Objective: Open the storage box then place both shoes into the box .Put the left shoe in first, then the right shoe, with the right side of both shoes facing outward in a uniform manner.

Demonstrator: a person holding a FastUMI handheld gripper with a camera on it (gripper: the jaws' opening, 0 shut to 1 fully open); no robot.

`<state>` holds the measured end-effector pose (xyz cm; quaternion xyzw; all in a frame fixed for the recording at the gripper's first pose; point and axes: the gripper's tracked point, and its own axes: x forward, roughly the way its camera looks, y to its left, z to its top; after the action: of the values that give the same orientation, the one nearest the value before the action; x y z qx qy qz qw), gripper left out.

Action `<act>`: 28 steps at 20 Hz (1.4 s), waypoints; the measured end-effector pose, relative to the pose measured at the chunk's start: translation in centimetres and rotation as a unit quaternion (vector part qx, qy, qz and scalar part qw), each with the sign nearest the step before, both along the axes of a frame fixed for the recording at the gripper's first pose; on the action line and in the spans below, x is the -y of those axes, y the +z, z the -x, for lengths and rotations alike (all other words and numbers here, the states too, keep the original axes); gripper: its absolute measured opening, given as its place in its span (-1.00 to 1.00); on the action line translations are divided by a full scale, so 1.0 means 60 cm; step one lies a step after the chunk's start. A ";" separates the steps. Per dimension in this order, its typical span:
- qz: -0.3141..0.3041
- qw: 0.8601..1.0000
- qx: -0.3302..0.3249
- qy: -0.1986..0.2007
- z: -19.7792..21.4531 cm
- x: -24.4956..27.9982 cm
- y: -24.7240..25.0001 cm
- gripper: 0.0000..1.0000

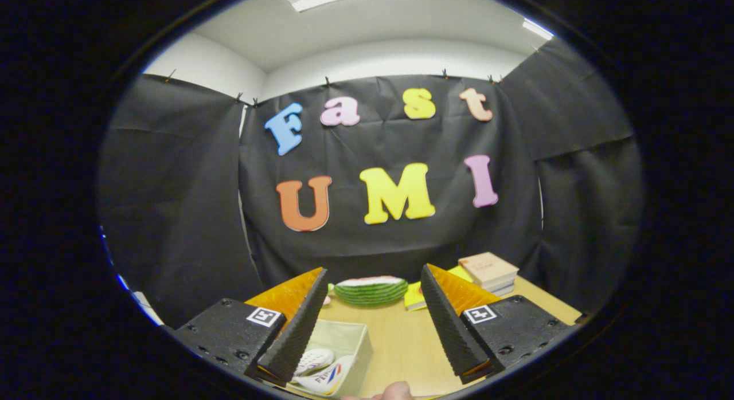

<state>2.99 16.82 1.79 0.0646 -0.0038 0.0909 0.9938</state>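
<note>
Pale and open-topped, the storage box (344, 345) is sitting on the wooden table (401, 342) low between the fingers, partly behind the left finger. White shoes (321, 371) with red and blue markings are lying inside it. The gripper (373, 279) is hanging above the table with its fingers spread wide and gripping nothing. Beyond the fingertips, a watermelon slice (370, 290) is resting on the table, and a stack of books (489, 272) is lying further right, near a yellow item (414, 297).
</note>
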 end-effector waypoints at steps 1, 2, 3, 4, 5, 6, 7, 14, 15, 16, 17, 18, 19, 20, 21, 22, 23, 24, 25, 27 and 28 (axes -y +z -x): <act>0.007 1.000 0.020 -0.005 0.015 0.016 0.014 1.00; 0.015 0.999 0.039 -0.007 0.030 0.034 0.021 1.00; 0.021 0.998 0.053 -0.013 0.049 0.055 0.033 1.00; 0.025 0.997 0.068 -0.020 0.066 0.073 0.042 1.00; 0.026 0.996 0.077 -0.026 0.080 0.089 0.047 1.00; 0.026 0.996 0.081 -0.028 0.084 0.105 0.039 1.00; 0.026 0.996 0.082 -0.028 0.099 0.118 0.030 1.00; 0.018 0.996 0.077 -0.035 0.131 0.150 -0.010 1.00; 0.017 0.997 0.074 -0.031 0.133 0.149 -0.016 1.00; 0.013 0.997 0.071 -0.026 0.133 0.146 -0.018 1.00; 0.009 0.998 0.065 -0.025 0.131 0.149 -0.027 1.00; 0.005 0.998 0.061 -0.026 0.125 0.152 -0.034 1.00; 0.004 0.998 0.055 -0.028 0.118 0.155 -0.041 1.00; 0.009 0.998 0.046 -0.031 0.113 0.158 -0.052 1.00; 0.009 0.999 0.039 -0.033 0.108 0.160 -0.060 1.00; 0.011 0.999 0.031 -0.031 0.105 0.159 -0.066 1.00; 0.012 0.999 0.024 -0.028 0.102 0.157 -0.073 1.00; 0.017 0.999 0.020 -0.027 0.098 0.154 -0.081 1.00; 0.019 0.999 0.015 -0.025 0.093 0.152 -0.087 1.00; 0.011 1.000 0.007 -0.020 0.088 0.147 -0.097 1.00; 0.007 1.000 0.007 -0.021 0.084 0.148 -0.098 1.00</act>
<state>-2.06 7.93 -4.11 0.0572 -0.0120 0.0707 0.9958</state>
